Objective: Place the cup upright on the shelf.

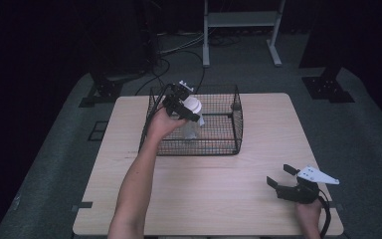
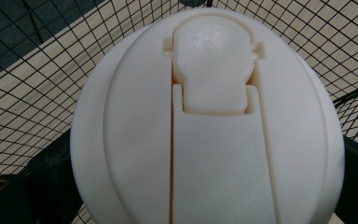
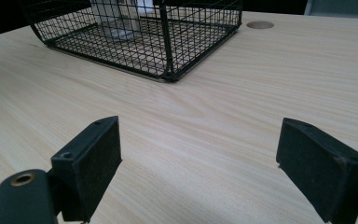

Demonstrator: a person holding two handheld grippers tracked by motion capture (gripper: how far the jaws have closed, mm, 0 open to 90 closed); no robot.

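Left gripper: we hold it over the wire basket, its jaws pinching the white lid of a bottle; in the left gripper view we see a dark jaw at each side of the lid, pressed against it.
Bottle: we see a clear body under a white flip-top lid; it stands upright inside the basket, toward its left half. Through the mesh in the right gripper view its lower part shows near the basket floor; we cannot tell whether it rests on the floor or hangs just above it.
Basket: we see it as black wire mesh, open on top, sitting on the far middle of the wooden table.
Right gripper: we keep it low at the near right corner of the table, jaws spread wide with nothing between them, well apart from the basket and pointed toward it.
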